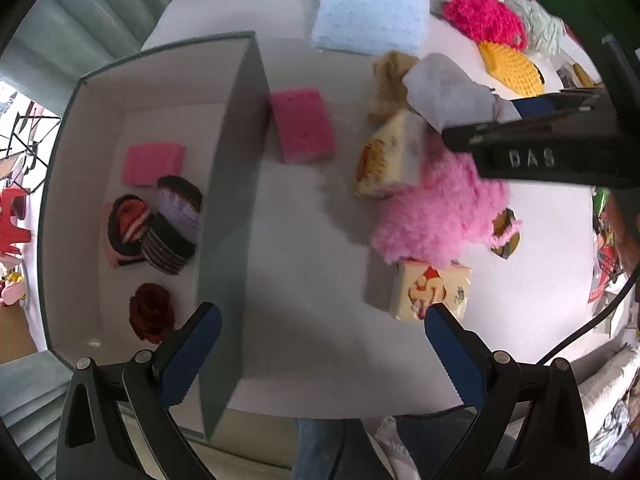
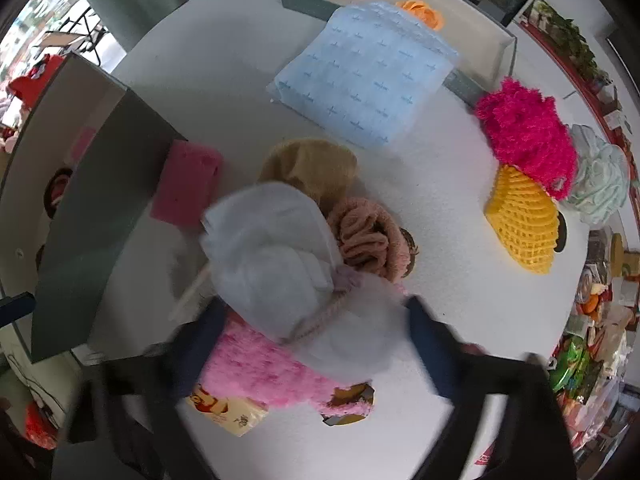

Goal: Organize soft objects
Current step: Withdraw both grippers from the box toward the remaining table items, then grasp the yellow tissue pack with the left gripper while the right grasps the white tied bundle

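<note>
The left gripper [image 1: 320, 336] points straight down, its jaws wide apart and nothing between them. The right gripper [image 2: 316, 344] also points down; its two blue fingers [image 2: 430, 344] are blurred. Whether its jaws press on anything, the pictures do not show clearly.

Right tongs [image 2: 312, 344] motion-blurred; white cloth [image 2: 272, 264] hides items beneath.

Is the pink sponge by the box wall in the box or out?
Out. The pink sponge lies on the table, against the outside of the box wall.
</note>
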### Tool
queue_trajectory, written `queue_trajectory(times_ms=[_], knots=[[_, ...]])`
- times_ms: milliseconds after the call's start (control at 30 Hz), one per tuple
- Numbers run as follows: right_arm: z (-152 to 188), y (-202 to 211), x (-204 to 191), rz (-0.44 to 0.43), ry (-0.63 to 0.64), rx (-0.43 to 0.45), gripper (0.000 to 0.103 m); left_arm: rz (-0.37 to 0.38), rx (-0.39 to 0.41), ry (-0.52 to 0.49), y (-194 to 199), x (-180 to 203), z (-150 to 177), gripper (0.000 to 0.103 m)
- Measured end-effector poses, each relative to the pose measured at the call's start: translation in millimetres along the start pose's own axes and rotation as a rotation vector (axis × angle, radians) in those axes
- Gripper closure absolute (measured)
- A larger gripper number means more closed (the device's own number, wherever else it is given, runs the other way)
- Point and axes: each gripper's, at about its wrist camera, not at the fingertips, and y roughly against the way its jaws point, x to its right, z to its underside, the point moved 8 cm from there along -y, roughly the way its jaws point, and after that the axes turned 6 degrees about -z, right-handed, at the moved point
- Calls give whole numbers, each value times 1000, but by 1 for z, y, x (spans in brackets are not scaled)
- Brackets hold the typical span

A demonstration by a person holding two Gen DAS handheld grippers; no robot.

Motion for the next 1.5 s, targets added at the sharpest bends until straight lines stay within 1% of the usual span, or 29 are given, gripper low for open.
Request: queue_trajectory(times_ms=[67, 100, 233, 300, 367, 433, 533, 667, 767, 800, 900, 1033, 1100, 1133, 1167, 1200, 1267, 1300, 1367, 1400, 1433, 1500], knots=[[3, -1, 3, -26, -14, 1, 43, -7, -11, -9, -4, 8, 2, 1], [5, 3, 6, -40, -31, 14, 45, -9, -16, -15, -6, 13, 4, 1], [21, 22, 26, -116, -149, 68, 46, -14, -31, -37, -18, 35, 6, 1], [39, 31, 43, -178, -252, 81, 46, -15, -36, -53, -25, 49, 7, 1], [65, 35, 62, -226, -351, 75, 46, -15, -29, -78, -33, 65, 7, 1], [90, 33, 76, -251, -418, 52, 46, -35, -20, -105, -41, 76, 6, 1], [129, 27, 88, -268, -483, 11, 46, -57, -11, -139, -57, 93, 4, 1], [164, 16, 94, -275, -532, -32, 46, -53, -38, -129, -80, 107, 5, 1], [177, 11, 97, -279, -550, -45, 46, -56, -58, -128, -92, 113, 7, 1], [176, 9, 100, -279, -551, -48, 46, -63, -64, -134, -96, 114, 8, 1], [180, 4, 100, -278, -545, -59, 46, -30, -65, -122, -99, 116, 7, 0], [195, -6, 100, -243, -526, -86, 46, -27, -54, -113, -99, 119, 3, 0], [198, -15, 101, -237, -527, -108, 46, -27, -53, -110, -101, 114, 4, 0], [201, -19, 101, -235, -532, -118, 46, -28, -62, -107, -102, 114, 4, 0], [202, -22, 101, -232, -533, -124, 46, -29, -87, -104, -103, 114, 4, 0], [203, -24, 101, -232, -531, -129, 46, -30, -110, -103, -106, 112, 11, 0], [205, -25, 101, -238, -532, -134, 46, -31, -136, -84, -106, 109, 13, 0], [206, -25, 100, -243, -532, -135, 46, -26, -138, -77, -105, 108, 14, 2], [207, -23, 99, -253, -534, -132, 46, -24, -119, -84, -100, 109, 15, 12], [208, -21, 99, -255, -533, -131, 46, -23, -111, -97, -96, 109, 15, 21], [208, -19, 98, -259, -533, -128, 46, -23, -108, -113, -94, 110, 16, 28], [209, -15, 97, -265, -531, -121, 46, -11, -135, -133, -93, 112, 23, 28]])
